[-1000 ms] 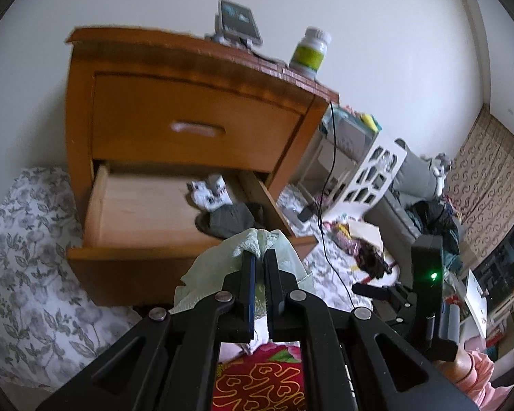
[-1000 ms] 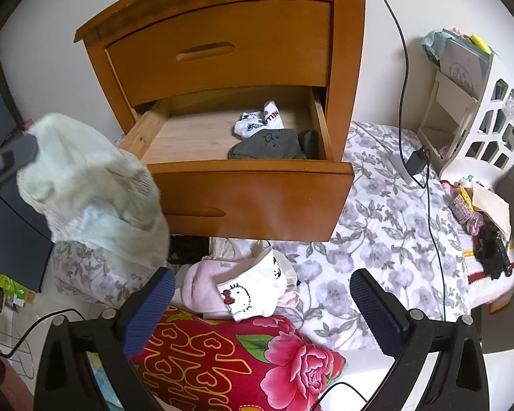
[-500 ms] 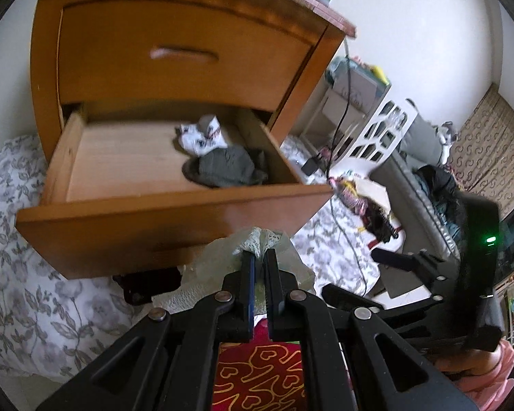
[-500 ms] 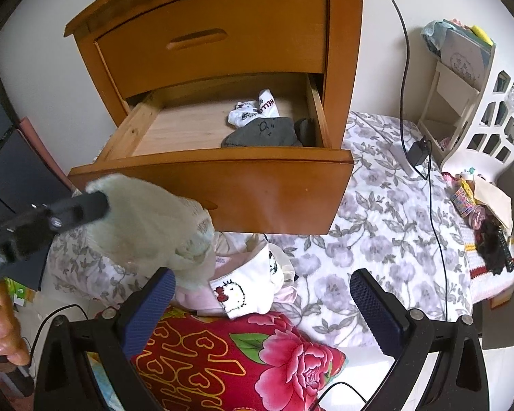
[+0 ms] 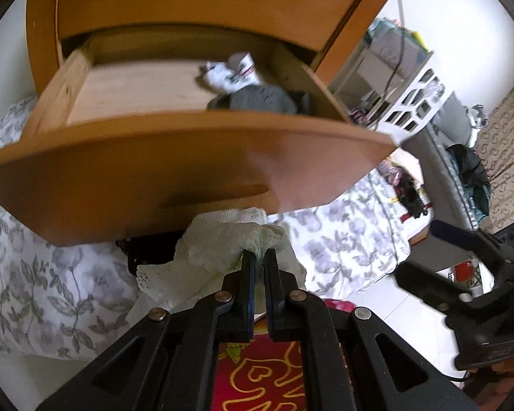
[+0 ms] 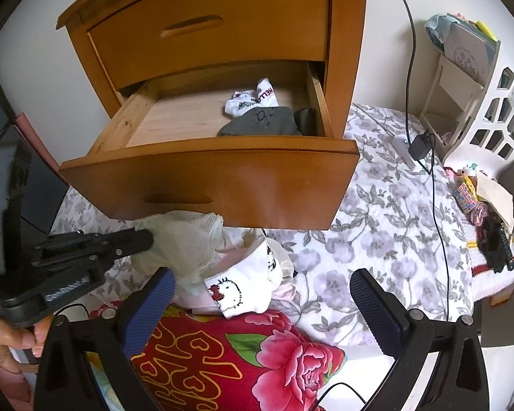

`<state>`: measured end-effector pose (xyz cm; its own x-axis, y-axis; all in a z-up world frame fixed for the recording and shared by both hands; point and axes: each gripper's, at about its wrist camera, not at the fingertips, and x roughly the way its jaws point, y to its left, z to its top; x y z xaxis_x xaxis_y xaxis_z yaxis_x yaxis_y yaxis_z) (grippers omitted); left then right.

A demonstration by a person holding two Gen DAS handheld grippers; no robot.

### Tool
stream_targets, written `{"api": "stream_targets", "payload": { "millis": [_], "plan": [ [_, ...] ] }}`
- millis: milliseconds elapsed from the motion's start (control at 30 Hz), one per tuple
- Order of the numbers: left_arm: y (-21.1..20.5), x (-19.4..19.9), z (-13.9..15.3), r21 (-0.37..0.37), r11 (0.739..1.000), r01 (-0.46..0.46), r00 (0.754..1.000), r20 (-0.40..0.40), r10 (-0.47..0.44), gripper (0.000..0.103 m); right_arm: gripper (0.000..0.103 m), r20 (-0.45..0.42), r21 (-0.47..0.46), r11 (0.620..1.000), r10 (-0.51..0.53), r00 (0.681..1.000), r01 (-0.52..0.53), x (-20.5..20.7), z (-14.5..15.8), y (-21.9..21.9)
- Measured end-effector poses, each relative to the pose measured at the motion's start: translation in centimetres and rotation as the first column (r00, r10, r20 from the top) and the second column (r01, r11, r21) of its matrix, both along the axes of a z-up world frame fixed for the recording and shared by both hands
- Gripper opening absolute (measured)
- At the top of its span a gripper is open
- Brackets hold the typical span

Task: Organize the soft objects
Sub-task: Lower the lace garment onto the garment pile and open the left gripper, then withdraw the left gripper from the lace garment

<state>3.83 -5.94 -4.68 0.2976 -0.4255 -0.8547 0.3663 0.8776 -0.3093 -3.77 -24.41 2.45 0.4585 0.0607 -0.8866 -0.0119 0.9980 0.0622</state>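
Pale green lace cloth held low in front of the open drawer

The left gripper [image 6: 147, 238] is clamped on a pale green lace cloth [image 6: 185, 243], which bunches at its fingertips and hangs just below the front of the open drawer [image 6: 222, 185], above a pile with a Hello Kitty sock [image 6: 236, 291]. The loose lace could catch on the drawer front or drag the pile, because it hangs wide. A grey sock [image 6: 260, 123] and a white one lie inside the drawer. The right gripper [image 6: 262, 294] has its jaws wide apart, empty, near the cloth.
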Motion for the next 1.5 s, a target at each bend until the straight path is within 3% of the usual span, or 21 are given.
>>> {"api": "stream_targets", "payload": {
  "millis": [233,400,933,1300,1433,1500],
  "plan": [
    [-0.2,0.7,-3.2,0.053,0.999,-0.001,0.998,-0.068,0.005,0.004,0.103,-0.036,-0.001,1.0,0.0,0.999,-0.001,1.0,-1.4,-0.1],
    [-0.7,1.3,-5.3,0.133,0.991,0.011,0.996,-0.092,0.002,0.005,0.103,-0.064,-0.002,1.0,-0.004,0.998,0.004,1.9,-2.6,-0.4],
    [-1.1,2.6,-7.6,0.174,0.984,0.034,0.987,-0.158,-0.006,0.008,0.103,-0.133,-0.006,1.0,0.013,0.991,-0.014,3.8,-5.6,-0.3],
    [-0.9,2.3,-4.4,0.175,0.984,0.035,0.995,-0.096,-0.018,0.046,0.103,-0.127,-0.012,1.0,0.011,0.992,-0.013,4.0,-5.5,-0.3],
    [-0.9,2.0,-2.9,0.168,0.985,0.033,0.998,-0.06,-0.023,0.051,0.103,-0.118,-0.014,1.0,0.007,0.993,-0.009,3.8,-5.0,-0.4],
    [-0.8,1.9,-2.1,0.167,0.986,0.026,0.999,-0.038,-0.02,0.058,0.103,-0.111,-0.016,1.0,0.006,0.994,-0.008,3.6,-4.7,-0.5]
  ]
}}
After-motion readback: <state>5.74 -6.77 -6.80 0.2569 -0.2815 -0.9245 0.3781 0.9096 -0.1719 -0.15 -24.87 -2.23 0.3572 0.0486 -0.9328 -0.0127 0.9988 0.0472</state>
